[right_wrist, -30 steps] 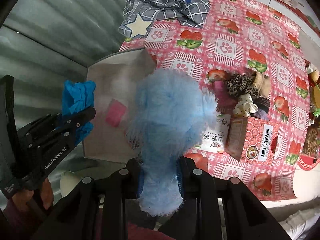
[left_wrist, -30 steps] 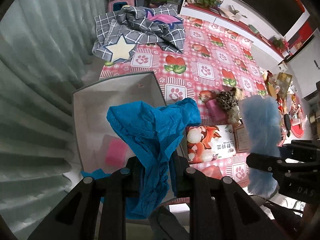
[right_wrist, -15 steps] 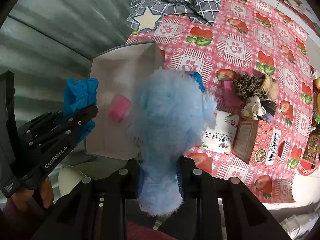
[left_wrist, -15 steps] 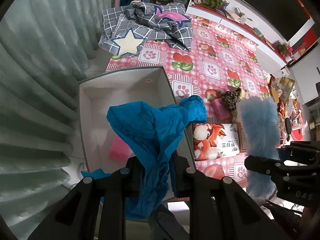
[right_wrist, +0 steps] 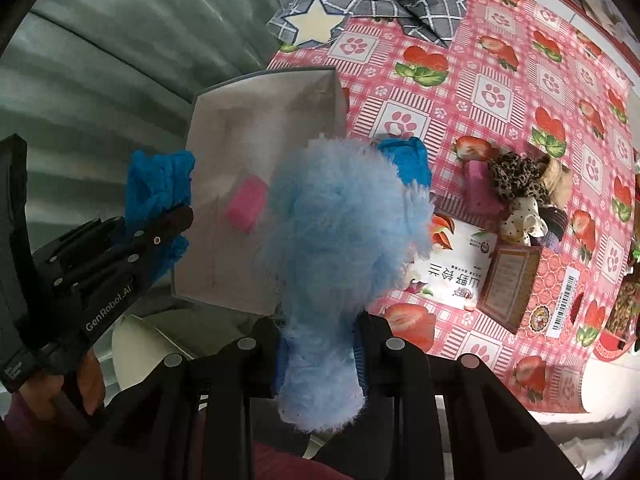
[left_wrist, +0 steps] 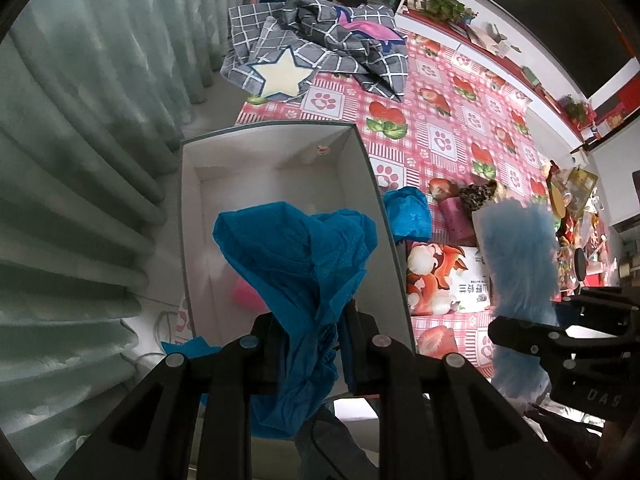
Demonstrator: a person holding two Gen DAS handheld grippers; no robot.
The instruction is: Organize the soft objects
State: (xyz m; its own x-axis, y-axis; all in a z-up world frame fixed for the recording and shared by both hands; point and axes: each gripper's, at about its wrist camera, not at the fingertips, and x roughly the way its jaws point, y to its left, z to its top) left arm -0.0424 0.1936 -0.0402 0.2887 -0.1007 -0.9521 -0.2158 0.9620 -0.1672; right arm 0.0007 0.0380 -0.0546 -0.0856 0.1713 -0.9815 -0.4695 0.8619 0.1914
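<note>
Blue cloth [left_wrist: 296,264]: clamped in left hand-held gripper [left_wrist: 308,344], over white box [left_wrist: 192,208].
Fluffy toy [right_wrist: 340,232]: clamped in right hand-held gripper [right_wrist: 320,352], above counter [right_wrist: 500,92] beside box.

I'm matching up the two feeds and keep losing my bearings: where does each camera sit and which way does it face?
Left wrist: on the left gripper, looking steeply down at the open white cardboard box; its fingers clamp a crumpled blue cloth.
Right wrist: on the right gripper, facing down; it clamps a fluffy light-blue plush; a hand shows.
Shared: box, pink block, each other's gripper.
</note>
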